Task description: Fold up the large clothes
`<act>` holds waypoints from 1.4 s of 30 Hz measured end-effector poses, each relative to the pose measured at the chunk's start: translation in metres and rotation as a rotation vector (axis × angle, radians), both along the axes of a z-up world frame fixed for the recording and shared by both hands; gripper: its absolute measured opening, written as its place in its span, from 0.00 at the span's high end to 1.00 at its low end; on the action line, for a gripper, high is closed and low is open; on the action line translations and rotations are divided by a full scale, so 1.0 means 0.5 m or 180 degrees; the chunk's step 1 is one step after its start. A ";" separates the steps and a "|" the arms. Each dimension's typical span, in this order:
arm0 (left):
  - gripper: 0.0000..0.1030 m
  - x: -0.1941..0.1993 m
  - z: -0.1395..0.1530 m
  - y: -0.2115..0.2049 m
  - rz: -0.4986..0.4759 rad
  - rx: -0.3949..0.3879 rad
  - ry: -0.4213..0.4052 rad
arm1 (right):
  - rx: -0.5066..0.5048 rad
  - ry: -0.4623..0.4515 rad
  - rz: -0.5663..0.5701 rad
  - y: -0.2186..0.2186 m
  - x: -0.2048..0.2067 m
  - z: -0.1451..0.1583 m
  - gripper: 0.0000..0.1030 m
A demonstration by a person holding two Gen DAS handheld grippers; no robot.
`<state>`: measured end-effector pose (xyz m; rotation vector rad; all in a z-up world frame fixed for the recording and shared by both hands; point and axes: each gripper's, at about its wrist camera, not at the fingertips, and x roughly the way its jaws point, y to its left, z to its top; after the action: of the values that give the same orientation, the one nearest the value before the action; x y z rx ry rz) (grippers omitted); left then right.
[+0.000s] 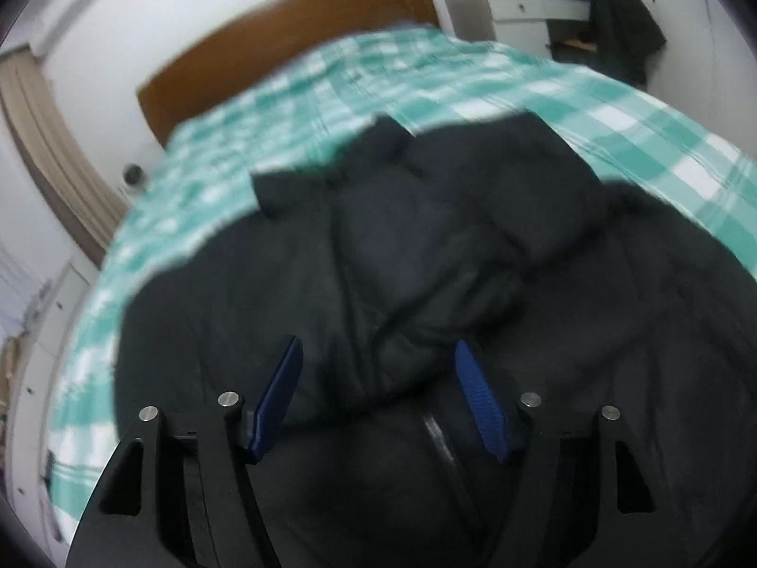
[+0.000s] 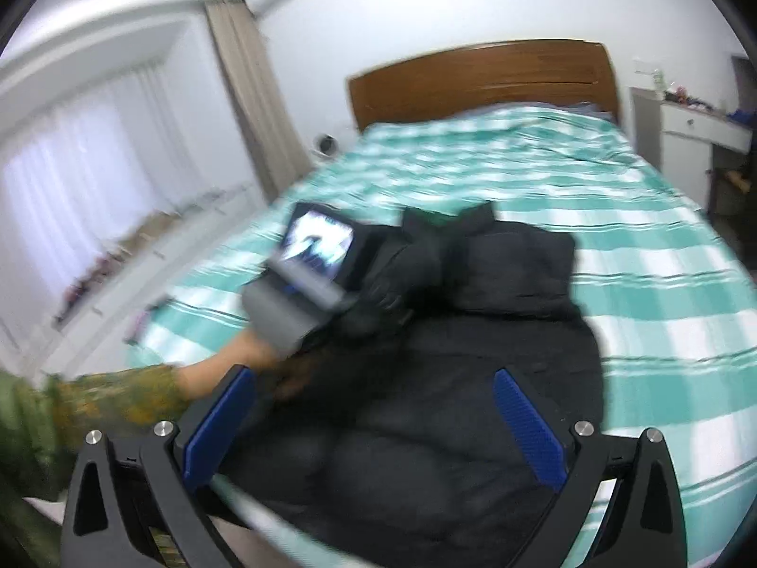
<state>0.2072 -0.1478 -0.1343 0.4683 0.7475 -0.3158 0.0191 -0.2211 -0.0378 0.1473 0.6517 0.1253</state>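
On the left, the left tool (image 1: 378, 378) hovers low over the black padded jacket (image 1: 426, 260), its blue fingers (image 1: 279, 397) spread wide with a bunched roll of fabric lying between them but not pinched; from the right wrist view the left tool's body sits over the jacket's left side, close to the folded sleeve. The jacket lies on the near half of the bed (image 1: 473, 75), on the green checked cover, collar end toward the wooden headboard (image 1: 293, 33), with one part already folded across the chest. The risk on this side is a poor bite: the padding is thick and slippery-looking, so closing on the top of the roll may catch only the outer layer, and the fold beneath would slump open when lifted. The zip (image 1: 440, 440) running near the right finger could also snag. Toward the right, the right tool (image 2: 374, 407) is likewise wide and holds nothing, above the jacket's lower part near the bed's edge. If it grabs late or unevenly against the left, the bulky hem may twist, or slide off the near edge. Both views are blurred, so exact contact is uncertain.
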 end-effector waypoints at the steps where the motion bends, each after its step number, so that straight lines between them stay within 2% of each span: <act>1: 0.30 -0.015 0.003 0.021 0.0001 -0.0080 0.0051 | -0.0004 0.0082 -0.0028 -0.016 0.020 -0.004 0.00; 2: 0.28 -0.029 0.009 0.047 0.0039 -0.0162 0.0072 | 0.0077 0.0178 -0.0029 -0.034 0.047 -0.009 0.00; 3: 0.22 -0.036 0.013 0.064 0.0082 -0.0239 0.0085 | 0.0209 0.0255 0.0012 -0.049 0.071 -0.014 0.00; 4: 0.16 -0.048 0.027 0.105 0.0149 -0.0359 0.0093 | 0.0441 0.0346 0.0070 -0.065 0.109 -0.021 0.00; 6: 0.15 -0.067 0.044 0.172 0.0290 -0.0519 0.0086 | 0.0878 0.0507 0.0154 -0.080 0.195 -0.042 0.00; 9: 0.15 -0.091 0.049 0.238 0.0552 -0.0611 0.0049 | 0.1306 0.0751 0.0141 -0.087 0.313 -0.096 0.00; 11: 0.15 -0.112 0.048 0.292 0.0773 -0.0685 0.0037 | 0.1367 0.0953 -0.0045 -0.080 0.399 -0.143 0.00; 14: 0.15 -0.131 0.034 0.355 0.1008 -0.0849 0.0119 | 0.1184 0.1058 -0.0006 -0.038 0.474 -0.191 0.01; 15: 0.15 -0.137 0.026 0.376 0.1079 -0.0907 0.0167 | 0.1079 0.1112 -0.0005 -0.020 0.490 -0.205 0.05; 16: 0.15 -0.140 0.018 0.393 0.1147 -0.0943 0.0214 | 0.0958 0.1148 -0.0016 -0.006 0.501 -0.211 0.38; 17: 0.15 -0.142 0.009 0.407 0.1216 -0.0962 0.0254 | 0.0669 0.1166 -0.0103 0.011 0.506 -0.209 0.63; 18: 0.15 -0.140 0.002 0.415 0.1260 -0.0973 0.0276 | 0.0509 0.1114 -0.0143 0.021 0.508 -0.195 0.87; 19: 0.15 -0.142 -0.002 0.423 0.1301 -0.0989 0.0287 | 0.0518 0.1034 -0.0124 0.025 0.506 -0.176 0.89; 22: 0.15 -0.145 0.002 0.444 0.1356 -0.1063 0.0274 | 0.0366 0.0614 -0.0057 0.022 0.515 -0.073 0.91; 24: 0.15 -0.145 0.009 0.452 0.1366 -0.1099 0.0250 | 0.0329 0.0377 -0.0161 -0.020 0.536 -0.003 0.91; 27: 0.15 -0.142 0.019 0.447 0.1339 -0.1144 0.0217 | 0.0313 0.0339 -0.0446 -0.105 0.571 0.028 0.91; 30: 0.15 -0.133 0.021 0.433 0.1262 -0.1152 0.0210 | 0.0222 0.0486 -0.0695 -0.181 0.598 -0.016 0.91; 35: 0.15 -0.090 0.024 0.396 0.1115 -0.1028 0.0236 | 0.0245 0.0950 -0.0907 -0.234 0.605 -0.181 0.91; 37: 0.15 -0.063 0.040 0.385 0.1034 -0.0991 0.0216 | 0.0253 0.0946 -0.0931 -0.232 0.596 -0.212 0.78; 38: 0.15 -0.040 0.051 0.377 0.0976 -0.0969 0.0203 | 0.0234 0.0932 -0.0940 -0.231 0.593 -0.215 0.75; 39: 0.15 -0.022 0.058 0.376 0.0960 -0.0954 0.0180 | 0.0225 0.0979 -0.0945 -0.227 0.593 -0.214 0.64; 40: 0.13 0.004 0.072 0.374 0.0952 -0.0944 0.0124 | 0.0245 0.1046 -0.0948 -0.231 0.592 -0.211 0.46; 41: 0.11 0.033 0.084 0.372 0.0936 -0.0954 0.0081 | 0.0287 0.1084 -0.0950 -0.236 0.587 -0.207 0.40; 42: 0.08 0.057 0.092 0.372 0.0933 -0.0965 0.0052 | 0.0333 0.1034 -0.0965 -0.239 0.575 -0.186 0.39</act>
<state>0.2355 0.0381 -0.0884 0.0671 0.7576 -0.1539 0.3066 -0.3404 -0.1308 0.3704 0.9385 -0.1606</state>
